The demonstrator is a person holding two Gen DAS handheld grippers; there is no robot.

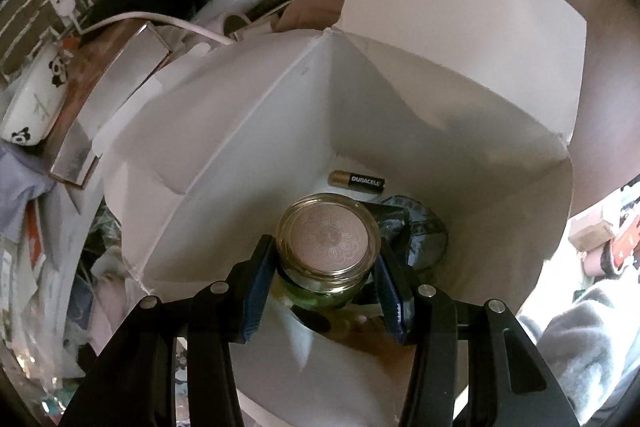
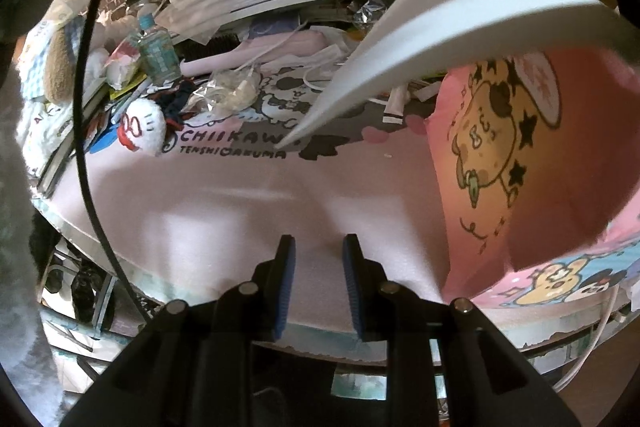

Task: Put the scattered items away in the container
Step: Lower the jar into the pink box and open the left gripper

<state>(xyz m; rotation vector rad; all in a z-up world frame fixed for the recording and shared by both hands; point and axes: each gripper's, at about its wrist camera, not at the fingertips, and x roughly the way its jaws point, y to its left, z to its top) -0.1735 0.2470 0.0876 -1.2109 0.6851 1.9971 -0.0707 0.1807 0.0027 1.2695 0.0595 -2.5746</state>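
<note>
Dim, warm light; fisheye-warped edges

Brick wall [image 1: 36, 3], cluttered pink table [image 2: 224, 203]

White box, pink mat, brick wall.
Pale lid [image 1: 329, 242] engraved with a flower on a green-tinted glass jar [image 1: 320, 291]; copper-and-black battery [image 1: 356, 181]; blue pads [image 2: 285, 287] on black claws; pink mat [image 2: 224, 203] printed with cartoon animals; panda-patterned white bowl [image 1: 34, 107].
</note>
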